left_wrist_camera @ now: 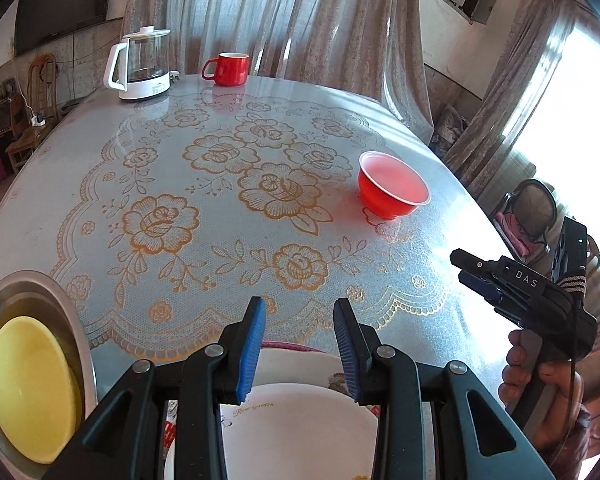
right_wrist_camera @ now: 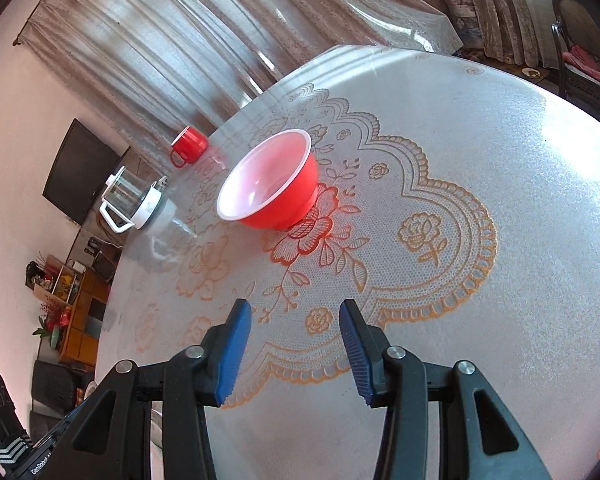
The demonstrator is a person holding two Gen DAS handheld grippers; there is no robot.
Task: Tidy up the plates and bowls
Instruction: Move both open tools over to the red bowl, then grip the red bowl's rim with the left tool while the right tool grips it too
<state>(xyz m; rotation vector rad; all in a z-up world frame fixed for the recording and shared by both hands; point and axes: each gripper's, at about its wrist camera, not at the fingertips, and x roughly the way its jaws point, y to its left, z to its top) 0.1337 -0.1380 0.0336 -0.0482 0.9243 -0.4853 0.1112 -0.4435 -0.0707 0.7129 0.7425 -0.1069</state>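
Lace-patterned round table [left_wrist_camera: 228, 184], the landmark: near its front edge a white ceramic plate [left_wrist_camera: 300, 432]; at front left a steel basin [left_wrist_camera: 70, 320] holding a yellow plate [left_wrist_camera: 28, 388]; right of centre a red plastic bowl [right_wrist_camera: 272, 184], upright. Left gripper [left_wrist_camera: 300, 344] spread above the white plate; right gripper [right_wrist_camera: 294, 350] spread, facing the bowl.

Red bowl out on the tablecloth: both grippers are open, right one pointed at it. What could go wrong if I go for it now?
1. The red bowl is light-looking with a thin rim; the right gripper may push it across the glossy table cover rather than pinch it.
2. The left gripper hangs over the white plate at the table's near edge; lowering it could knock the plate.
3. Glare whitens the cover's right side, which could hide the edge.
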